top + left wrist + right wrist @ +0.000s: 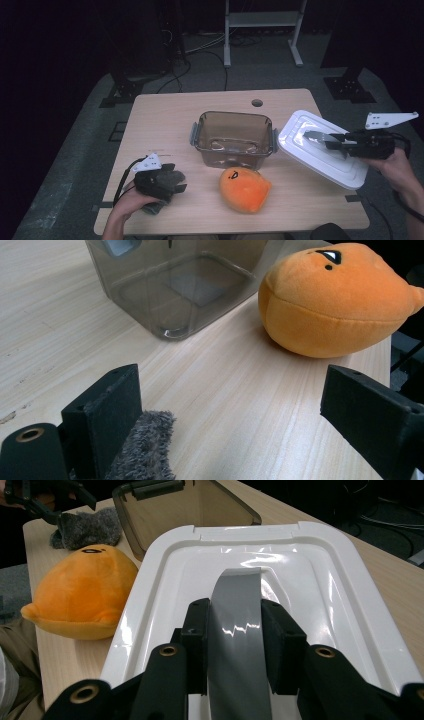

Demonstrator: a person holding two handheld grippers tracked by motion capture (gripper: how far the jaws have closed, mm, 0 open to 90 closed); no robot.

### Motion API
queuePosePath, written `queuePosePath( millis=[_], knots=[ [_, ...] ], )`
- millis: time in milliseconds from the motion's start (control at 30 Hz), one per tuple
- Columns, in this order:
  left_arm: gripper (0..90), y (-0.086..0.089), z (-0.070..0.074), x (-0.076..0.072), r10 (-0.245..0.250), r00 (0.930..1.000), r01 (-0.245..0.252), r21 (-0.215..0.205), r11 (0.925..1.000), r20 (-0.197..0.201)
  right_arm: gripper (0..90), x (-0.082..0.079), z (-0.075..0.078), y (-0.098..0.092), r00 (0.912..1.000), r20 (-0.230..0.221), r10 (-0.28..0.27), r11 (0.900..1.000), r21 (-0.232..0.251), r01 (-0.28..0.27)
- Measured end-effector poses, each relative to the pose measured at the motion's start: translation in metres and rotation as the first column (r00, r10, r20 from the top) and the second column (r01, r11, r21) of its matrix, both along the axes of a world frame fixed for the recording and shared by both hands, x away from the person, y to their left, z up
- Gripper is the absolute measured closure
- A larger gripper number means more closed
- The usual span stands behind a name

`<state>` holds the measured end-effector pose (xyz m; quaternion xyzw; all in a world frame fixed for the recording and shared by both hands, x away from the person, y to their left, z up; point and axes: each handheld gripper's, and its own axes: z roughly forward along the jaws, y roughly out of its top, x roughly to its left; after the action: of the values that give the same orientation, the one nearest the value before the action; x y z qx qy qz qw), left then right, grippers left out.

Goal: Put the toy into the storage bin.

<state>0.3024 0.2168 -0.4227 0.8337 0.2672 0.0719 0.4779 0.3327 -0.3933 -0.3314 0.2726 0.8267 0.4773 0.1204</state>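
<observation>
Tape is what the right gripper [325, 141] has between its jaws: a grey tape strip [235, 625] fixed as a handle on the white lid [305, 131], and both black jaws press against its edges in the right gripper view. The lid hangs tilted from that grip, its far edge just beside the rim of the clear container [233, 136] ahead of the jaws. From the high view the lid sits over the right part of the bench [160, 115], with the person's right hand [397, 167] behind the gripper.

Ahead of the right jaws and off to their left in the right gripper view lies the orange plush toy [80, 592], resting on the bench in front of the container.

The left gripper [172, 182] rests low at the near left of the bench, held by the left hand [132, 197]. Its jaws stand wide apart. A grey fuzzy cloth [145, 447] lies against the inner face of one jaw, the one at the left of the left gripper view; the other jaw is well clear of it. Beyond these jaws the plush toy lies ahead to the right and the container ahead to the left.
</observation>
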Motion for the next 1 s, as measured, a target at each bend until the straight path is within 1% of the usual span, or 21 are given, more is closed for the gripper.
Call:
queuePosePath(
  millis=[233, 633, 1000],
  knots=[
    [8.8, 0.000, 0.000, 0.000, -0.003, 1.0000, 0.003, -0.002, 1.0000, 0.000, 65.9, -0.005, -0.008, -0.006, 0.9998, -0.011, -0.017, 1.000, -0.003, 0.017],
    [8.8, -0.002, -0.001, 0.000, -0.004, 1.0000, 0.004, -0.003, 1.0000, -0.001, 65.9, -0.011, -0.020, -0.013, 0.9989, -0.016, -0.043, 0.999, 0.002, 0.043],
    [8.8, -0.002, -0.001, 0.000, -0.005, 1.0000, 0.005, 0.005, 1.0000, -0.002, 65.9, -0.017, -0.043, -0.017, 0.9970, -0.044, -0.064, 0.998, 0.004, 0.064]
  ],
)
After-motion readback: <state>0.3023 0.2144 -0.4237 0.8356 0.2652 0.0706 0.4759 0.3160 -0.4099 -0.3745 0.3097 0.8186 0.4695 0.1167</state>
